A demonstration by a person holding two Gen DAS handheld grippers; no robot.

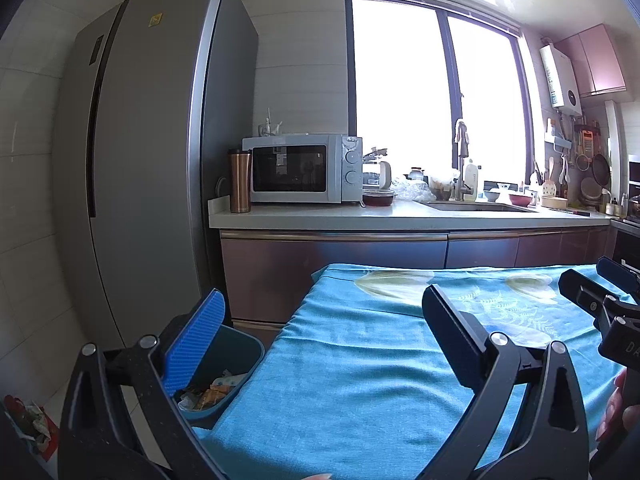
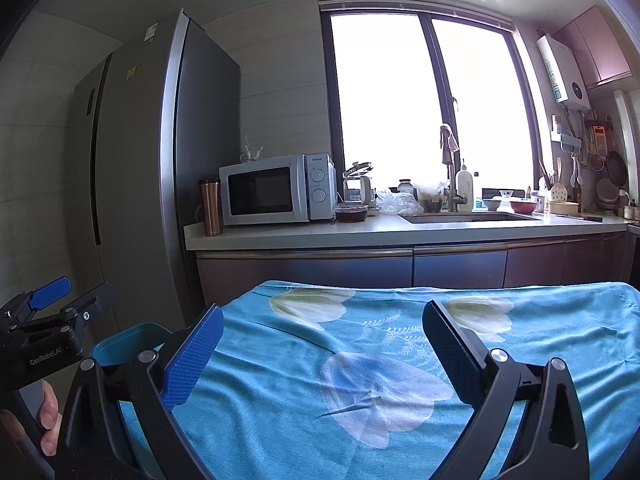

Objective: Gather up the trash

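Blue cloth with big pale flowers covers the surface in front of me. My left gripper hangs over its left side with the jaws spread wide and nothing between them. My right gripper hangs over the middle of the cloth, jaws spread wide too, holding nothing. I see no trash lying on the cloth. The trash is in the blue bin that stands on the floor just beside the left edge of the surface; crumpled wrappers and paper bits show inside it. From my right side only the bin's rim shows. More crumpled stuff lies on the floor at the far left, but it is too blurry to name. Behind the surface stand a tall grey fridge, a white microwave and a brown cup on the kitchen counter, under a bright window
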